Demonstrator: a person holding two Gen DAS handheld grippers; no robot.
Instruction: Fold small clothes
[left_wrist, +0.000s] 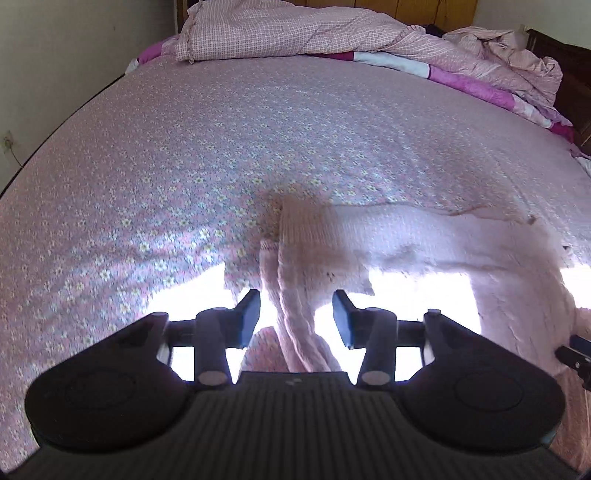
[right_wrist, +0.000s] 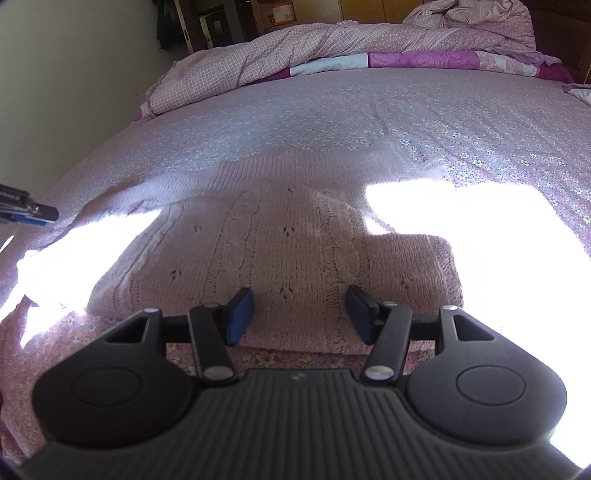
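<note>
A pale pink cable-knit sweater (right_wrist: 280, 236) lies on the flowered bed sheet (right_wrist: 369, 110). In the right wrist view its near edge is folded over and lies between the jaws of my right gripper (right_wrist: 299, 314), which is open just above it. In the left wrist view the sweater (left_wrist: 424, 243) spreads to the right, and its sleeve (left_wrist: 295, 295) runs toward me between the open jaws of my left gripper (left_wrist: 295, 317). The sleeve's ribbed cuff points away. The left gripper's tip shows at the left edge of the right wrist view (right_wrist: 29, 214).
A crumpled pink checked quilt (left_wrist: 295, 33) and purple bedding (left_wrist: 480, 81) are heaped along the far side of the bed. A white wall (left_wrist: 55, 74) runs along the left side. Bright sunlight patches (right_wrist: 461, 221) wash out parts of the sheet and sweater.
</note>
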